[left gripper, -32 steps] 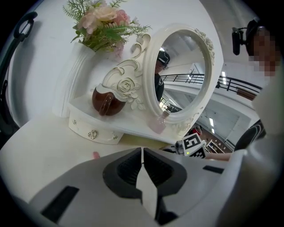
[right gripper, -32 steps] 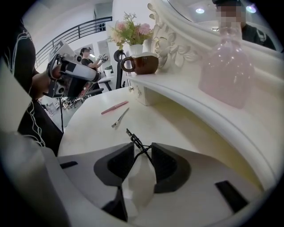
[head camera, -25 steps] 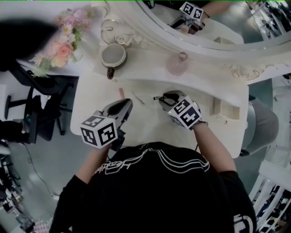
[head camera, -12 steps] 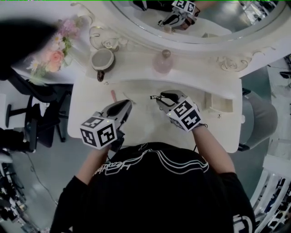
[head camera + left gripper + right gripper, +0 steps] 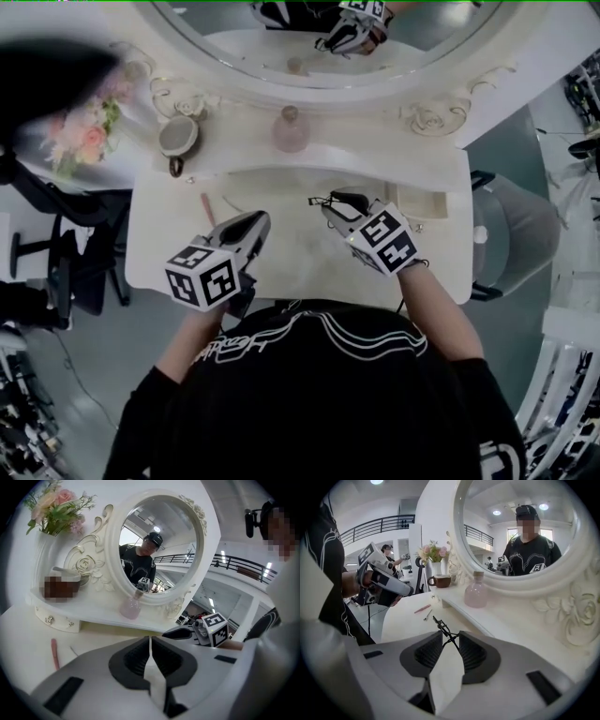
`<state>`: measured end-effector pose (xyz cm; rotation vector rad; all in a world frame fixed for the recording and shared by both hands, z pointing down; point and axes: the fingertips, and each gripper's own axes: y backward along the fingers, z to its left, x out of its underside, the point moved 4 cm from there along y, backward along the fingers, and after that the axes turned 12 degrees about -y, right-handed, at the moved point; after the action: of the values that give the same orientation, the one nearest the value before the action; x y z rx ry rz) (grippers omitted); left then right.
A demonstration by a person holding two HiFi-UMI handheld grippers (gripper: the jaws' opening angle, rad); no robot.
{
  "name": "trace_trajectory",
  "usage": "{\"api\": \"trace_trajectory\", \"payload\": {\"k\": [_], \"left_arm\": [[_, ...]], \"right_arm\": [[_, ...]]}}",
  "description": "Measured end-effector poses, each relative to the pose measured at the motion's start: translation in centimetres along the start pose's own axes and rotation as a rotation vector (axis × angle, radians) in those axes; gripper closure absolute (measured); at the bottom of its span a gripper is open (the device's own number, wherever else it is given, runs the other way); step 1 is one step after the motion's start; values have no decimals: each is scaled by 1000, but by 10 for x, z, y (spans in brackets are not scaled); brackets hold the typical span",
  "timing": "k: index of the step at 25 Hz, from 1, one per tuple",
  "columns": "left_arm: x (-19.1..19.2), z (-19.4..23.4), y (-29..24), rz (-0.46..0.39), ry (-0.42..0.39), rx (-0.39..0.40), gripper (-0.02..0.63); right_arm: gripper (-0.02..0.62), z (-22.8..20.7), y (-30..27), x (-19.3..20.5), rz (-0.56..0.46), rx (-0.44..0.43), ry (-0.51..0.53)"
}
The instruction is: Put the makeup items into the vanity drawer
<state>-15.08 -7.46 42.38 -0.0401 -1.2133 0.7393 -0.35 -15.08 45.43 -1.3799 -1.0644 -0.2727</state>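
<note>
Above the vanity top (image 5: 292, 258), the right gripper (image 5: 332, 203) pinches a thin black tool (image 5: 320, 200) beside the left gripper (image 5: 256, 221).

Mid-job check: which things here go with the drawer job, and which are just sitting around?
Job:
- eyelash curler, held in right gripper
- pink stick on the table
- thin tool beside it
- open drawer

Lying about:
- flowers
- cup
- pink bottle
- mirror

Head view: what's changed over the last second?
The left tongs and right tongs both shifted right across the tabletop, toward the open drawer, leaving the pink stick behind. The right tongs still grip the black curler; the left stay shut and empty. Nothing lying on the tabletop moved.
</note>
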Motion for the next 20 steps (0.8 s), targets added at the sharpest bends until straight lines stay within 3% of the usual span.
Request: {"api": "trace_trajectory", "payload": {"k": [20], "left_arm": [[1,-101,-56,24,-80,86,571]], "right_arm": [[468,-97,129,60,-71,236,-78]]}}
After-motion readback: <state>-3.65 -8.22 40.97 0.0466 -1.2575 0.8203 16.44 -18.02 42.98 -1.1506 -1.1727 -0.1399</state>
